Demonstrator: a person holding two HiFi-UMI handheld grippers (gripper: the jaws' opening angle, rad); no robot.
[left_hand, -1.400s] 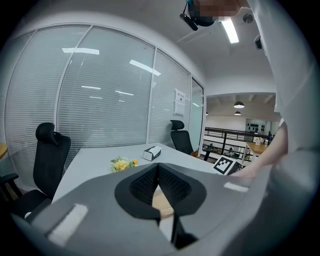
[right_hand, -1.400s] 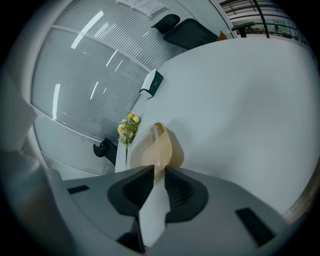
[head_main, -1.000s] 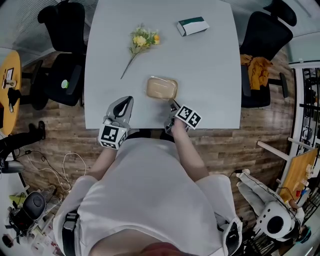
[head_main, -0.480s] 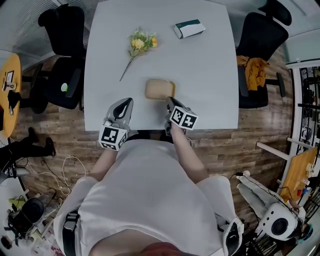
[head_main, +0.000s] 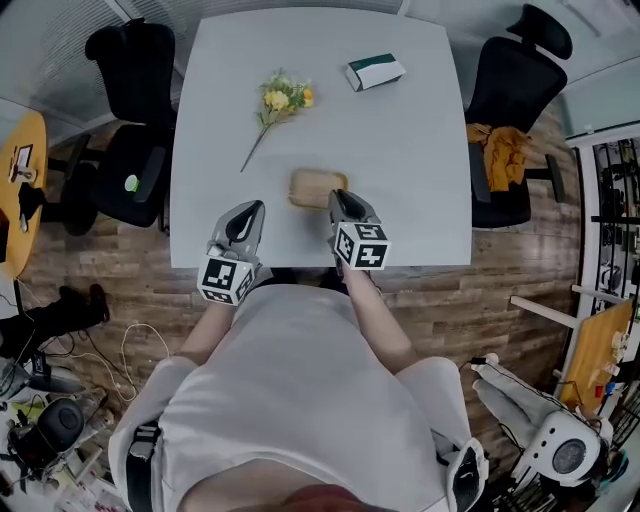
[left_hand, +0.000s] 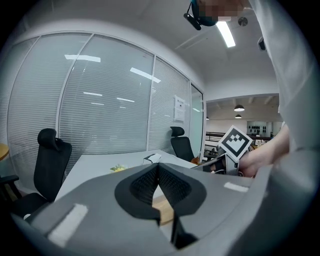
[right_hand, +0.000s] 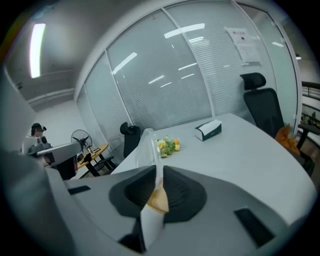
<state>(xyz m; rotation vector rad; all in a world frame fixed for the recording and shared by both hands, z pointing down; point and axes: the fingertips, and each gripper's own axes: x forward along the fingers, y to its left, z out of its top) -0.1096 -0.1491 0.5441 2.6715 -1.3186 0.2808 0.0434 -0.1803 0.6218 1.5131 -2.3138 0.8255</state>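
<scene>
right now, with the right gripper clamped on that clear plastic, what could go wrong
The right gripper pinches only a thin edge of the clear plastic, not the tan pack itself; a lift could slip or tear it.
The pack lies close to the table's near edge; a pull toward the person might drag it off.
The left gripper is shut and apart from the pack, so nothing steadies it.

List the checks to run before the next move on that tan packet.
1. Right gripper fingers shut on the tan packet's clear edge: ok.
2. Left gripper fingers together, nothing between them: ok.
3. Left gripper steadying the packet: not ok, it is apart from it at the table edge.
4. Packet lifted off the table: cannot tell.
5. Flowers and tissue box apart from the packet: ok.
</scene>
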